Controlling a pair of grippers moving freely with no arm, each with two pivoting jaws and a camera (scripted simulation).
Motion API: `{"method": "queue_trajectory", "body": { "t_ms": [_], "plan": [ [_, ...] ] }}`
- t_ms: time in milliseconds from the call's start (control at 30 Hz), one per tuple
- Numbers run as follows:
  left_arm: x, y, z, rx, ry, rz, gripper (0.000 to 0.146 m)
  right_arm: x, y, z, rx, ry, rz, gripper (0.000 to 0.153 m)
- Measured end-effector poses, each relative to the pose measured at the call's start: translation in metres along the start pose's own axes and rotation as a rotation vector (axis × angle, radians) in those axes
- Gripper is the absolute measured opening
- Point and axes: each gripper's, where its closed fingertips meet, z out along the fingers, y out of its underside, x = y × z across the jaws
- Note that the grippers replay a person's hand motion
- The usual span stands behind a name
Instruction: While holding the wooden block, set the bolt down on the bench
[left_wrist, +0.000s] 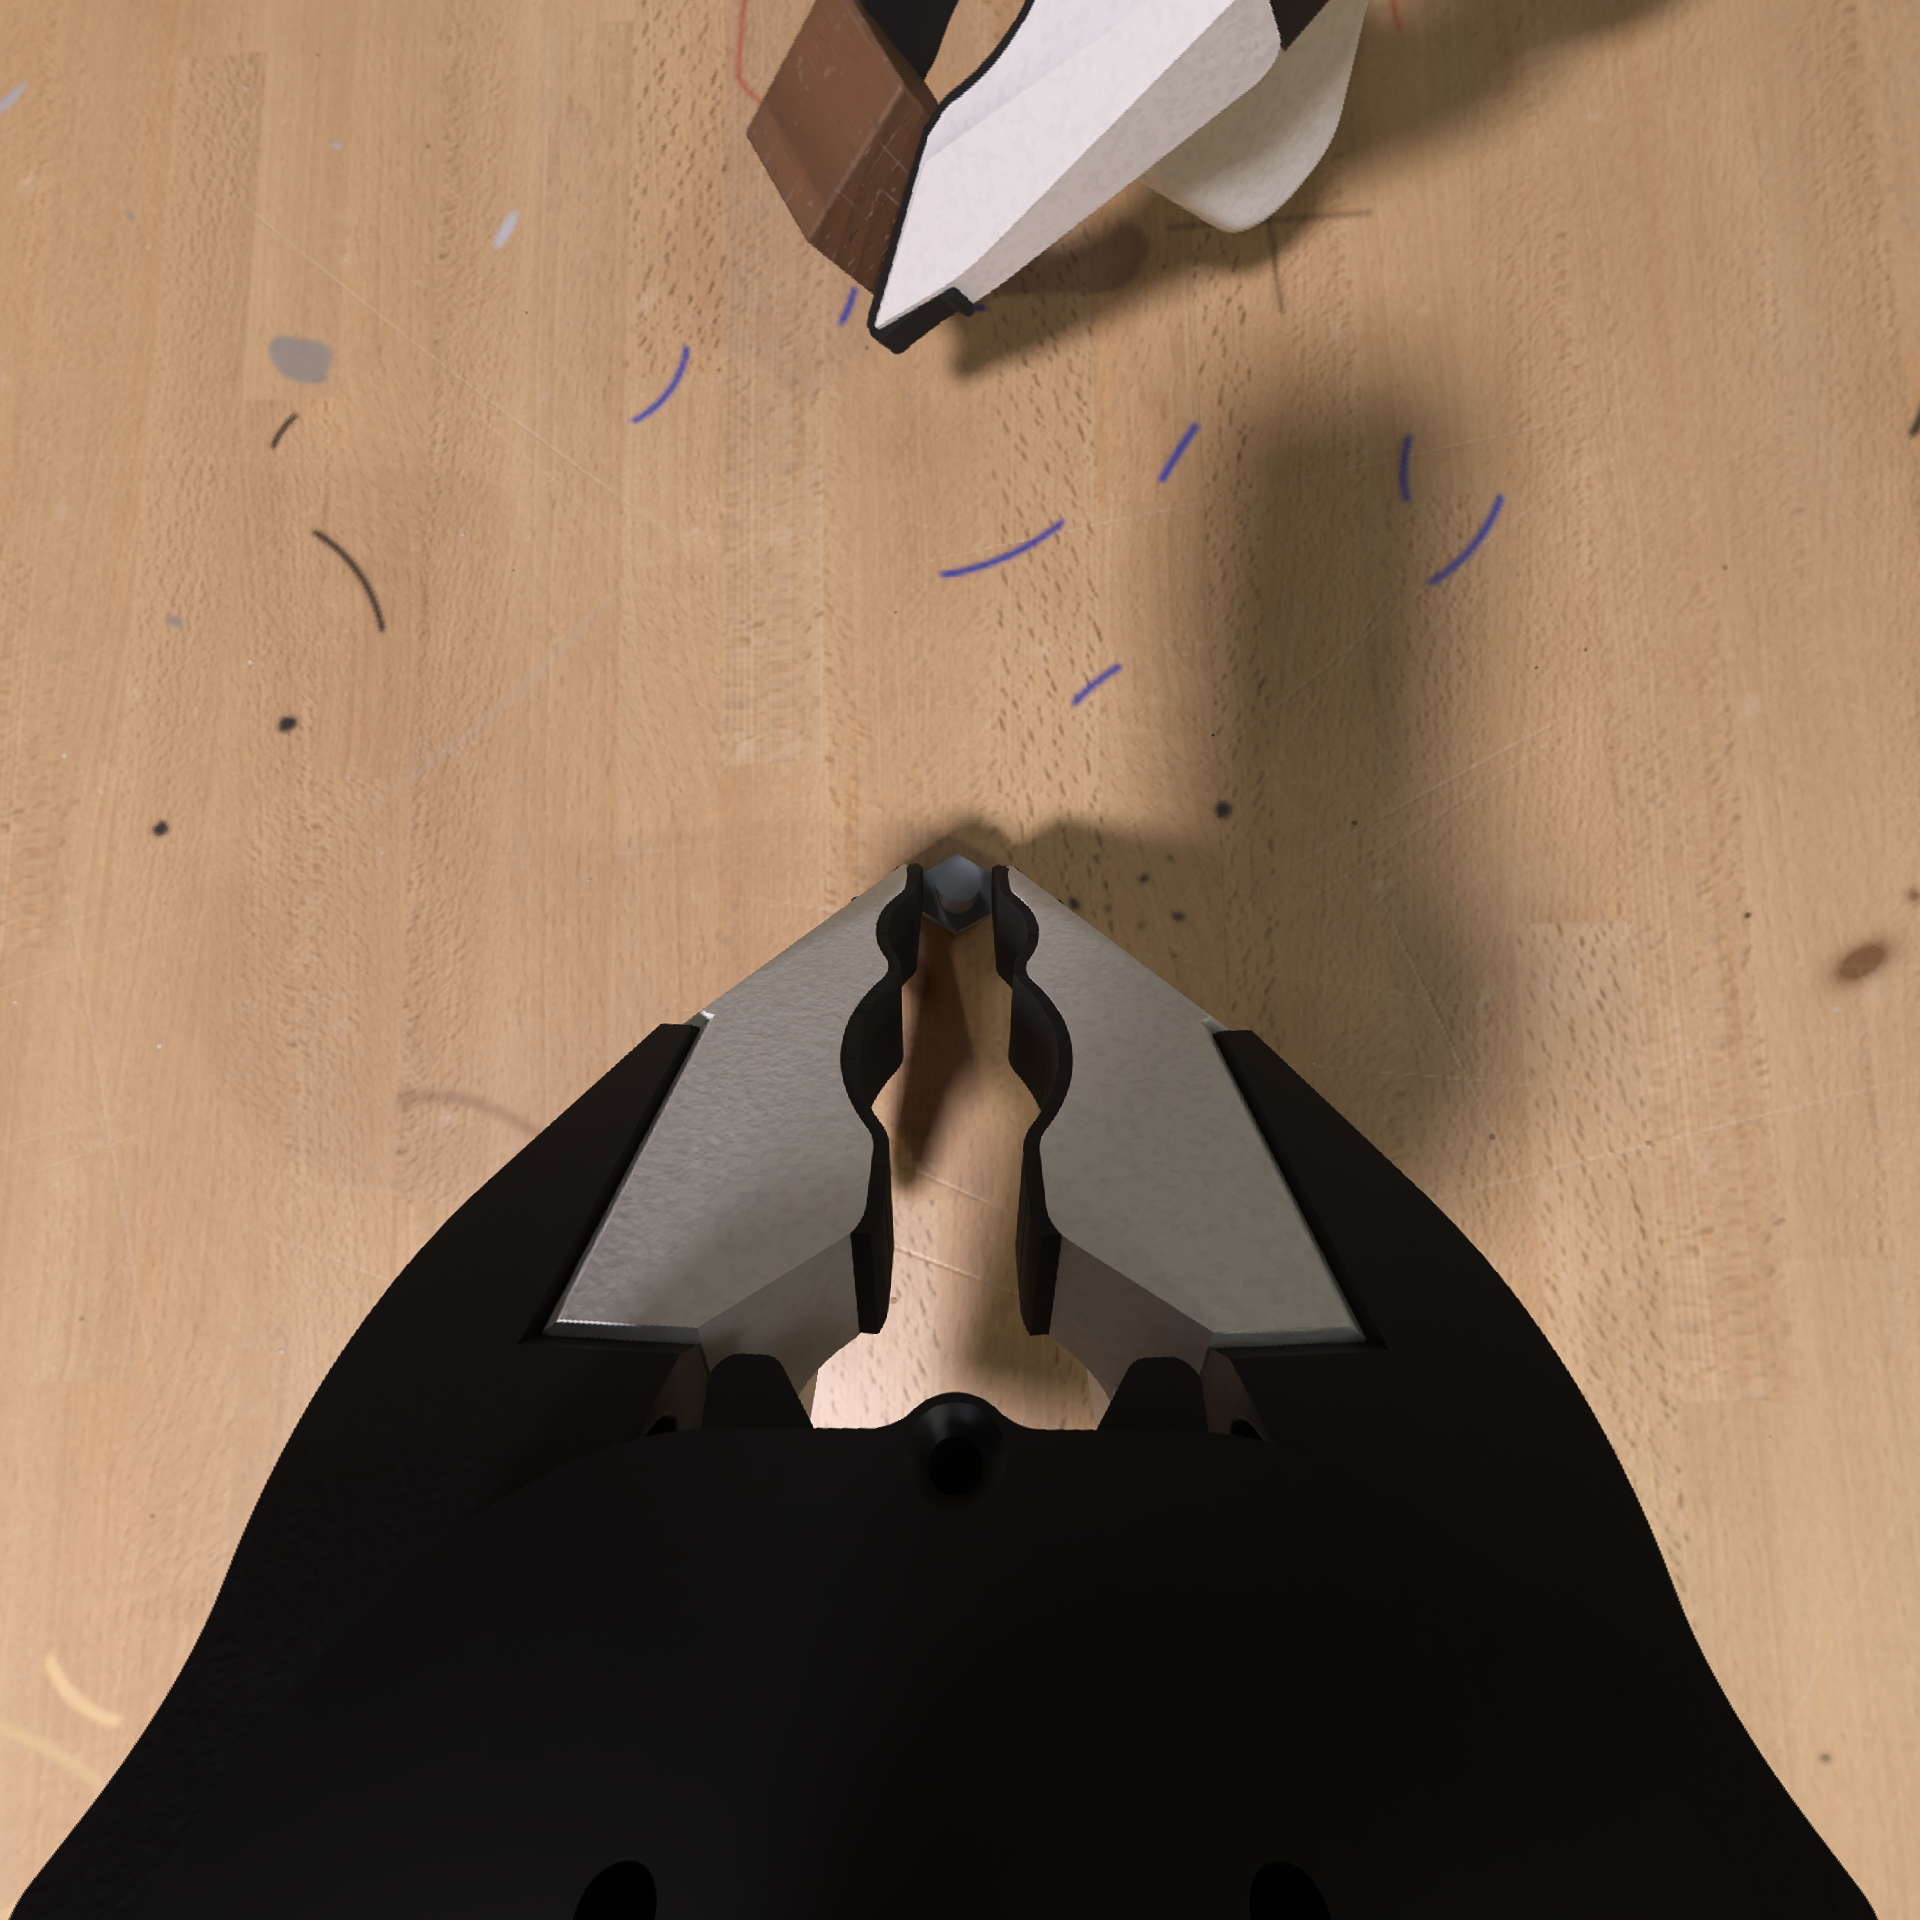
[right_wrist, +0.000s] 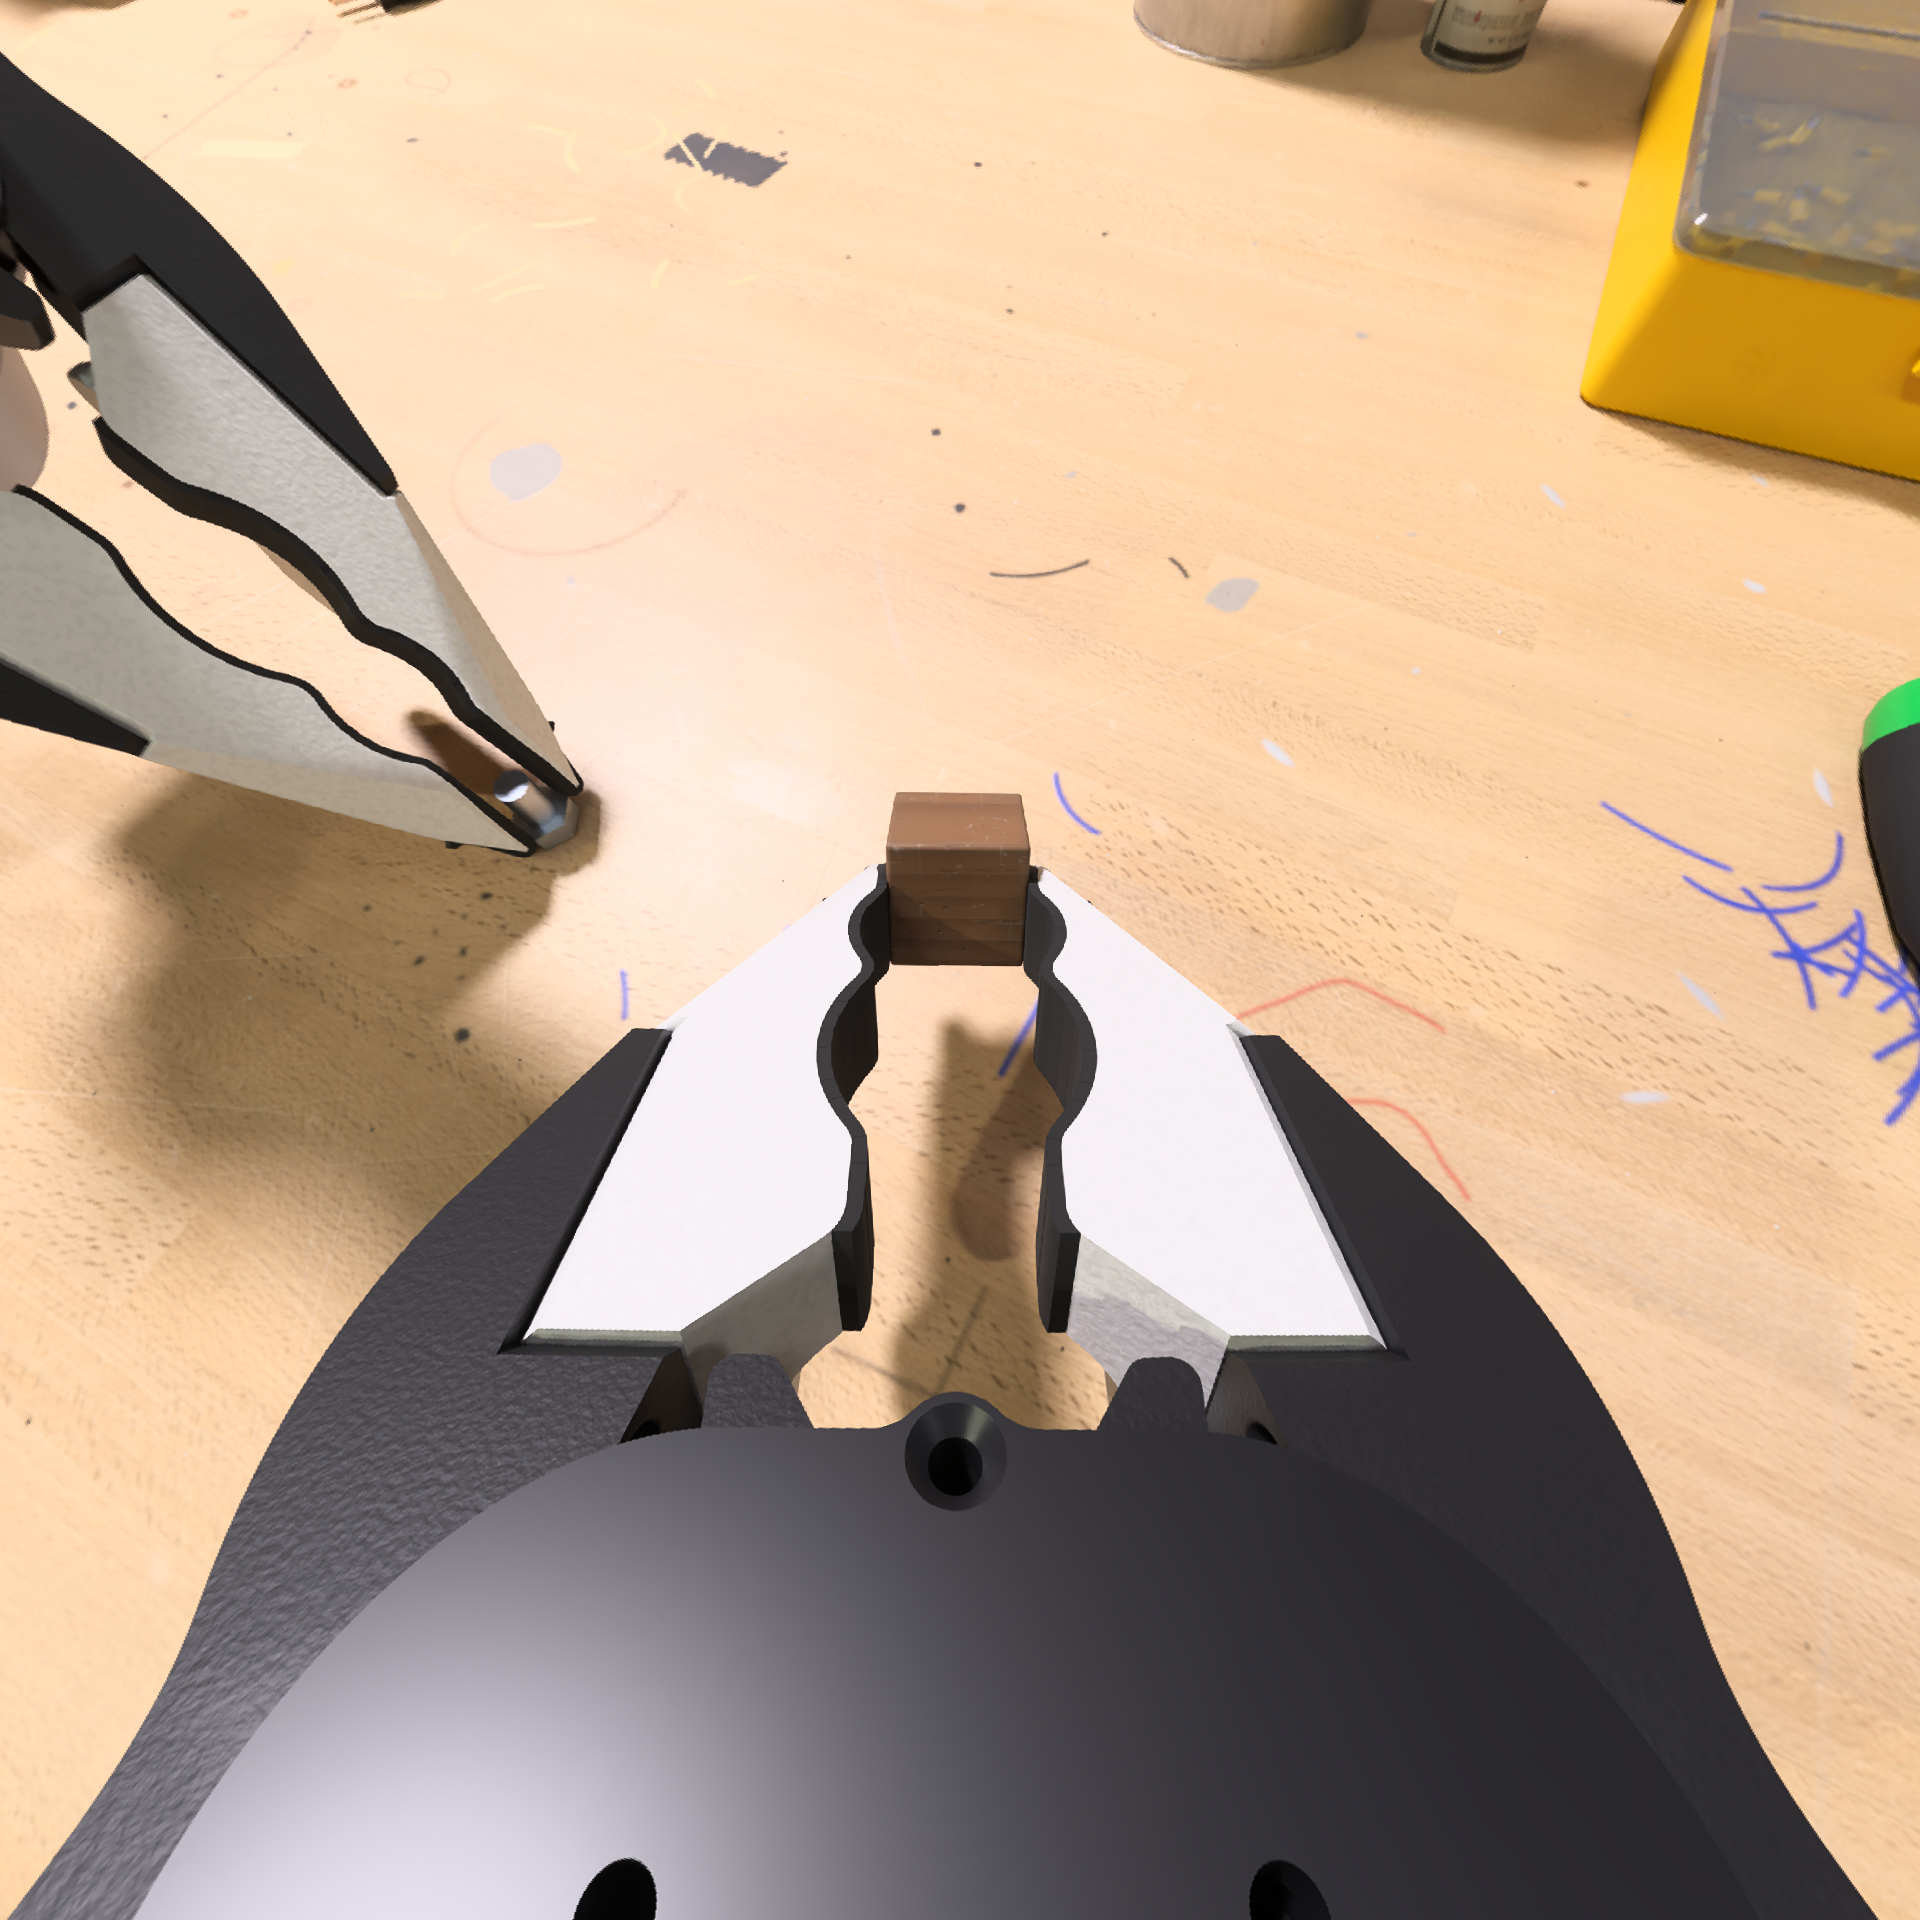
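Two grippers, both loaded: the right gripper (right_wrist: 957, 883) pinches the small brown wooden block (right_wrist: 957, 878) above the pale wooden bench (right_wrist: 1143, 416), while the left gripper (left_wrist: 954, 883) nips the short grey steel hex bolt (left_wrist: 953, 891) at bench level. Ease those tips apart slowly and lift away straight so it can't roll.

Bare bench (right_wrist: 1039, 416) ahead; yellow box (right_wrist: 1704, 343) and, seemingly, cans (right_wrist: 1247, 26) crowd its far-right corner.

workshop. worn wooden bench (right_wrist: 1143, 416) marked with pen scribbles, paint flecks and dark spots. yellow parts box (right_wrist: 1756, 312) with clear lid at far right corner; tin (right_wrist: 1247, 26) and small jar (right_wrist: 1481, 31) on far edge.
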Motion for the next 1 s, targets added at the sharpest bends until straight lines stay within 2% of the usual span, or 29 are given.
{"method": "queue_trajectory", "body": {
  "t_ms": [100, 167, 233, 367, 500, 600, 700, 767, 1000],
  "plan": [
    [-0.001, 0.000, 0.000, 0.023, -0.007, -0.024, 0.017, 0.003, 0.003, 0.000, -0.013, 0.000, 0.003, 0.024],
    [-0.002, 0.001, -0.003, 0.048, -0.012, -0.062, 0.039, 0.005, 0.005, 0.000, -0.022, 0.003, 0.008, 0.024],
    [-0.003, 0.000, -0.010, 0.103, -0.008, -0.118, 0.044, 0.008, 0.006, 0.000, -0.024, 0.009, 0.015, 0.024],
    [-0.013, -0.003, -0.037, 0.288, -0.031, -0.278, 0.045, 0.014, 0.004, 0.002, -0.021, 0.026, 0.032, 0.024],
    [-0.033, 0.011, -0.068, 0.413, -0.124, -0.416, 0.045, 0.026, -0.004, 0.009, -0.002, 0.085, 0.050, 0.024],
    [-0.042, 0.030, -0.077, 0.394, -0.182, -0.462, 0.044, 0.047, -0.016, 0.023, 0.014, 0.182, 0.098, 0.024],
    [-0.044, 0.040, -0.081, 0.395, -0.194, -0.486, 0.044, 0.054, -0.030, 0.041, 0.023, 0.179, 0.153, 0.024],
    [-0.045, 0.045, -0.083, 0.395, -0.205, -0.498, 0.043, 0.058, -0.034, 0.050, 0.012, 0.198, 0.131, 0.024],
    [-0.060, 0.067, -0.100, 0.405, -0.328, -0.519, 0.026, 0.060, -0.035, 0.063, -0.013, 0.210, 0.125, 0.024]
  ]
}}
